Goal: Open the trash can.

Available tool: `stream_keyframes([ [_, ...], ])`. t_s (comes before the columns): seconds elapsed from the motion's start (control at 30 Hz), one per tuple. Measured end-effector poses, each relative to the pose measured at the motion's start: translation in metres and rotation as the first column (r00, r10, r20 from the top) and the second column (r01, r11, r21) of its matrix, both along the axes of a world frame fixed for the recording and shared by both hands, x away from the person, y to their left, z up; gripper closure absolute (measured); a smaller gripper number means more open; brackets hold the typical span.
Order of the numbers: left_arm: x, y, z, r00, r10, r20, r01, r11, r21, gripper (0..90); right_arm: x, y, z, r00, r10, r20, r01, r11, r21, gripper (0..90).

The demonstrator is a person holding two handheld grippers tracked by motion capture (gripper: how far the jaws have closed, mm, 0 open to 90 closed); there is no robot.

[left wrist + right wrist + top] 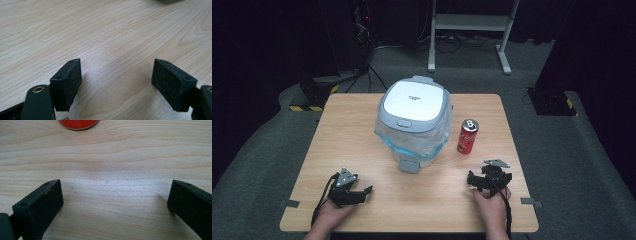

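Observation:
A white and grey lidded bin (414, 112) with a clear plastic liner bag (432, 140) stands in the middle of the wooden table (362, 160). Its lid is down. A red soda can (467, 136) stands upright just right of it; its base (78, 123) shows at the top of the right gripper view. My left gripper (364, 192) rests near the front left edge, jaws wide apart over bare wood (116, 72). My right gripper (477, 179) rests near the front right, in front of the can, also open with nothing between its jaws (115, 200).
A grey pedal or tab (408, 165) sticks out at the bin's front. Tape marks (289, 203) sit at the table's front corners. Behind the table are a white metal stand (469, 30) and dark equipment with cables on grey carpet.

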State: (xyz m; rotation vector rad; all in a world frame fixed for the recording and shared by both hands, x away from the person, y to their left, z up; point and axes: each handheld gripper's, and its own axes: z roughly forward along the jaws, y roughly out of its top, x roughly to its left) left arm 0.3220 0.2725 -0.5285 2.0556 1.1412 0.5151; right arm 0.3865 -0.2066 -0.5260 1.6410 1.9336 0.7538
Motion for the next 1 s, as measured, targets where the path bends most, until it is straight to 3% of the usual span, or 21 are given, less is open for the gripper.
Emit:
stream_keyframes([
  [0.37,0.0002,0.0006,0.0003,1.0,-0.001,-0.003,0.001,1.0,0.006,23.8,-0.0007,0.0007,0.0001,1.0,0.004,-0.002,-0.004,1.0,0.007,0.1],
  [0.57,-0.0003,0.0008,0.0003,1.0,0.002,-0.005,-0.002,1.0,0.005,23.7,-0.0017,0.0006,0.0001,0.9995,0.031,-0.001,-0.031,1.0,0.002,0.0],
  [0.6,-0.0003,0.0008,0.0003,1.0,0.004,-0.005,-0.004,1.0,0.005,23.7,-0.0017,-0.0009,0.0001,0.9985,0.055,-0.001,-0.055,0.998,0.0,0.0],
  [0.77,0.0,0.0023,0.0005,1.0,-0.004,-0.006,0.004,1.0,0.002,24.0,-0.0023,-0.0026,0.0001,0.9981,0.061,-0.002,-0.061,0.998,0.003,0.0],
  [0.9,0.0004,0.0013,0.001,0.9999,-0.006,-0.014,0.006,0.9999,0.011,21.1,-0.0042,-0.0012,0.001,0.9974,0.07,0.018,-0.069,0.997,-0.032,0.0],
  [1.0,0.0032,0.0004,0.0036,0.9983,-0.036,-0.045,0.037,0.9989,0.027,17.7,-0.0068,0.0013,0.0027,0.9956,0.089,0.03,-0.088,0.995,-0.051,0.0],
])
